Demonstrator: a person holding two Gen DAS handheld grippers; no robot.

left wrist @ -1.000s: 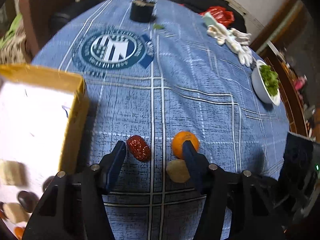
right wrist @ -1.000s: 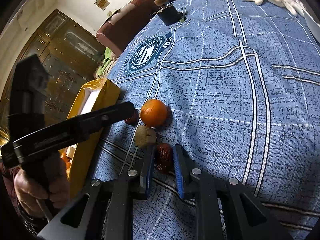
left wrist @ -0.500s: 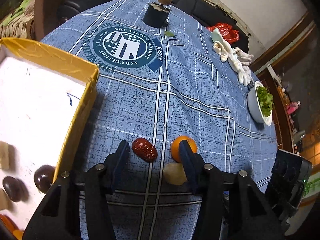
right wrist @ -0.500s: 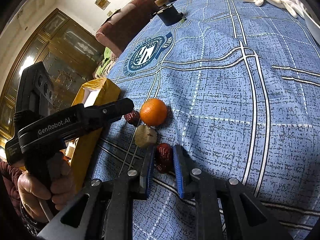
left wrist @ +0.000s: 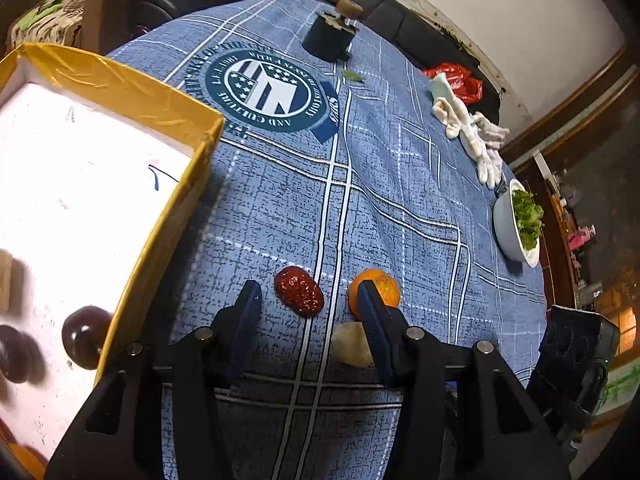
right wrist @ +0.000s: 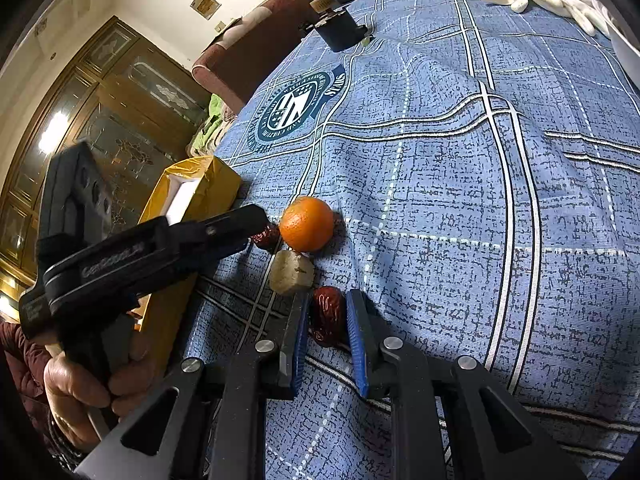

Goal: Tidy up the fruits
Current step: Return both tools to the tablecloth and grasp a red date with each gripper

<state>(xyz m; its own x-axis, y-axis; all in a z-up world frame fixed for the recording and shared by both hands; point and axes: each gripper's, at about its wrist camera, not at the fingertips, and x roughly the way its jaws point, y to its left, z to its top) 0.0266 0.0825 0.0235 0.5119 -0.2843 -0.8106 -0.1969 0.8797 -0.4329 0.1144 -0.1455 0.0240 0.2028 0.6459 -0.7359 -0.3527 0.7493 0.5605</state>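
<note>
The left tool [left wrist: 308, 300] stands spread around a red date [left wrist: 299, 296], pads clear of it; an orange [left wrist: 380, 290] and a pale lump [left wrist: 352, 344] crowd its right finger at three o'clock. Its jaws have narrowed since a second ago. The right tool [right wrist: 327, 312] is pinching another date [right wrist: 328, 314]. A yellow-rimmed box [left wrist: 160, 208] sits at nine o'clock on the blue-clothed bench [left wrist: 400, 208].

Left claw [left wrist: 308, 300]: black angular frame, silver round screws at the pivots, dark blue ribbed pads; white lettering along its side in the right wrist view. Right claw [right wrist: 328, 316]: same black build, silver screws, brighter blue pads. Person: dark maroon sleeve [right wrist: 18, 356] behind the left claw.
</note>
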